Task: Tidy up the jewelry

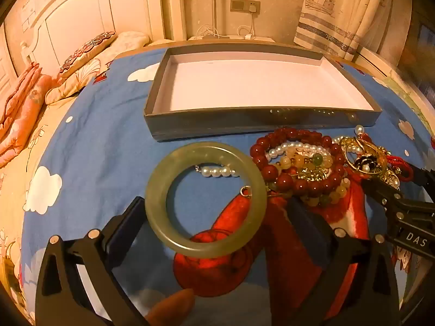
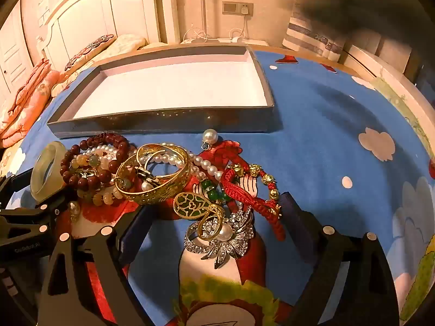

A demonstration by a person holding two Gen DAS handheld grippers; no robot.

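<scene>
Shallow rectangular tray: grey card walls, smooth pale floor, set on a blue cloud-print cloth. Just in front of the tray's near wall, a tangled heap of jewelry: glossy round dark-red beads, a strand of small white pearls, a broad gold filigree cuff and waxy yellow beads. Farther out from the tray, a knotted red cord bracelet with gold charms, an oval green-and-gold pendant and a spiky rhinestone brooch with a pearl centre. Left gripper, fingers spread to full width around a thick, smooth, milky-green jade bangle. Stands tilted on edge in front of the tray's near wall, close against one pad, with a visible gap at the other, so not clamped. Right gripper, fingers nearly as wide, straddling pendant and brooch, gripping nothing.
</scene>
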